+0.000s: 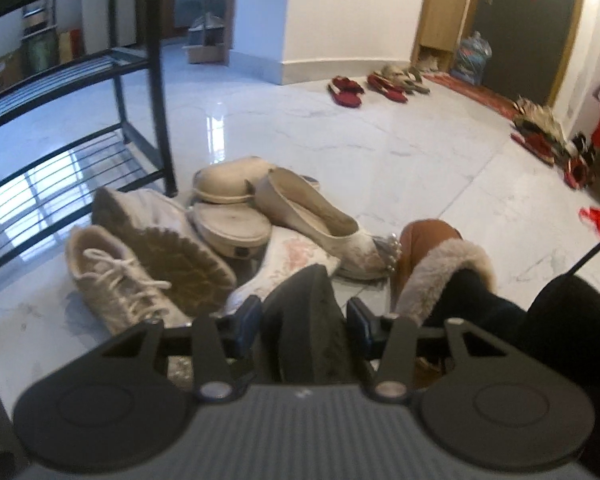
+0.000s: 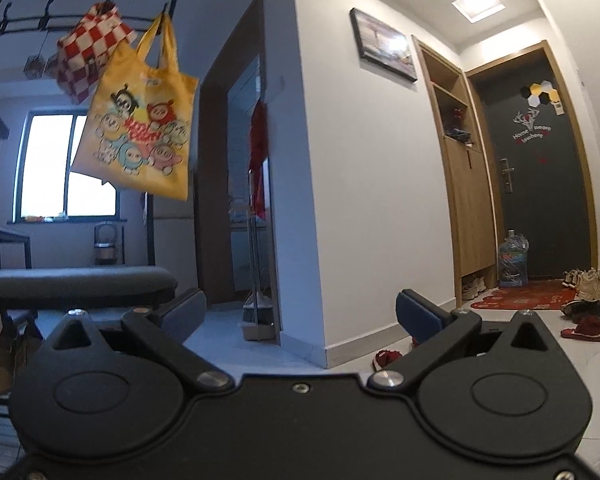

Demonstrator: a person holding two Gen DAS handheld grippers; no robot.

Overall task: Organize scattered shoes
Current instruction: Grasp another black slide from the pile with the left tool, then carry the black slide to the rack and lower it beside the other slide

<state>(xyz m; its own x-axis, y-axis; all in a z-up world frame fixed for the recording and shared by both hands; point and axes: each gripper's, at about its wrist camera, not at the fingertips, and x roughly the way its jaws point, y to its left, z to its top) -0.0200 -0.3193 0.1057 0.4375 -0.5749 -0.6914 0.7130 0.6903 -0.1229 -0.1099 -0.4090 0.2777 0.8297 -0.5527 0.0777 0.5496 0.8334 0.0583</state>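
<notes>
Left gripper: fingers closed on a dark shoe, held sole-side up between the blue pads; its heel end is cut off behind the gripper body, and its type is hard to make out

Shoe pile, on the marble floor just ahead of the left gripper, about seven pieces, partly overlapping:
- 1 white lace-up sneaker, ahead-left, upright
- 1 white sneaker beside it, tipped so the dirty tread shows
- 2 cream shoes, stacked, farther ahead, soles showing
- 1 beige flat with beaded toe, straight ahead
- 1 pale shoe under that flat, mostly covered
- 1 brown fur-cuffed boot, ahead-right, lower part hidden

Black wire shoe rack: far left, two tiers seen, upper part cut off

Red slippers: far ahead by the wall, blurred, count uncertain

Right gripper: fingers spread apart, nothing between them, pointed at a white wall corner; yellow tote bag hangs up-left
</notes>
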